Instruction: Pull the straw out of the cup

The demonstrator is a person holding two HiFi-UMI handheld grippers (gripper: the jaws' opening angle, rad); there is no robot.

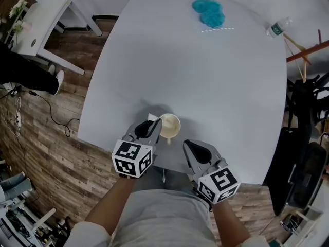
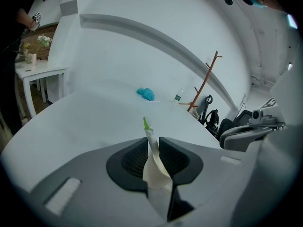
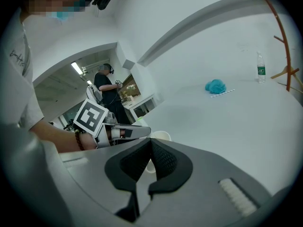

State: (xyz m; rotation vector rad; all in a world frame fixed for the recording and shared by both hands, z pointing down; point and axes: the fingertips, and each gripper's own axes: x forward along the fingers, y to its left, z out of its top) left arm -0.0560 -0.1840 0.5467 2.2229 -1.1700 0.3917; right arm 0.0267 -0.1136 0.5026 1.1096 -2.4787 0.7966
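Jaws of the right gripper sit closed and empty; those of the left gripper clench the green-tipped straw, judged light, thin and easily crushed, best held gently below its tip, beside the cup at the tabletop's near edge.

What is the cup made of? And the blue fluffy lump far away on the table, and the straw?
The cup looks like paper: dull cream, with a thin rim. The blue lump looks soft and fuzzy, maybe yarn or cloth; too far to tell. The straw shows a bright green tip, likely plastic, inside a creased white wrap that looks like paper.
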